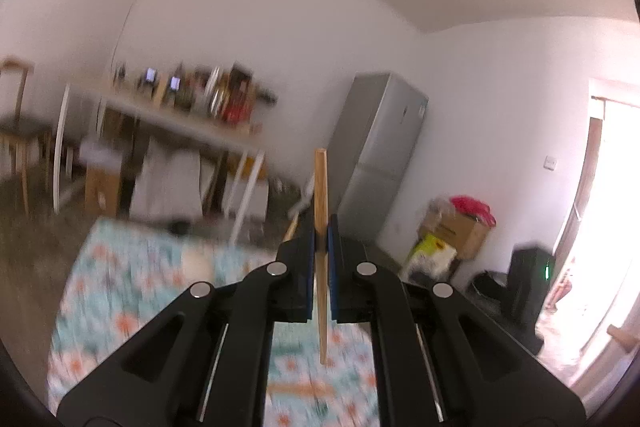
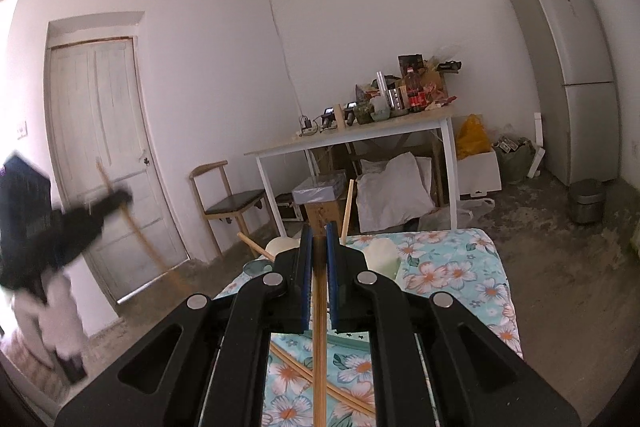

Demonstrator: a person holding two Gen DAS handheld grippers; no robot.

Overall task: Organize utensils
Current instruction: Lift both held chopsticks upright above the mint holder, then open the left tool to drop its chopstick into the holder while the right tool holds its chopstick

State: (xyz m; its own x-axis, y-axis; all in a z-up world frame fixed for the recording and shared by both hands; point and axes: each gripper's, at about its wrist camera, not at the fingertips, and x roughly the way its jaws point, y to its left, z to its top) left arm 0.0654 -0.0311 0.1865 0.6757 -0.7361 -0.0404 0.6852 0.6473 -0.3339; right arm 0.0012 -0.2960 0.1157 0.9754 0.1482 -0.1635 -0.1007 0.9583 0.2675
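In the left wrist view my left gripper [image 1: 320, 229] is shut on a wooden chopstick [image 1: 321, 187], held upright above the floral tablecloth [image 1: 132, 291]. The right wrist view shows that same gripper [image 2: 116, 197] blurred at the far left, raised, with its chopstick [image 2: 136, 231] slanting down. My right gripper [image 2: 318, 239] is shut on another chopstick [image 2: 319, 367] that runs back along its fingers. Just past its tips stand a white cup [image 2: 282, 247] with a stick [image 2: 254, 246] in it and a pale green cup [image 2: 382, 257] with a stick [image 2: 347, 207]. Loose chopsticks [image 2: 296, 367] lie crossed on the cloth.
A small round dish [image 2: 256, 267] sits at the cloth's far left edge. Behind the table are a wooden chair [image 2: 228, 203], a white table [image 2: 360, 137] loaded with bottles and boxes, bags and cartons on the floor, a grey fridge [image 2: 576, 75] and a small bin [image 2: 586, 205].
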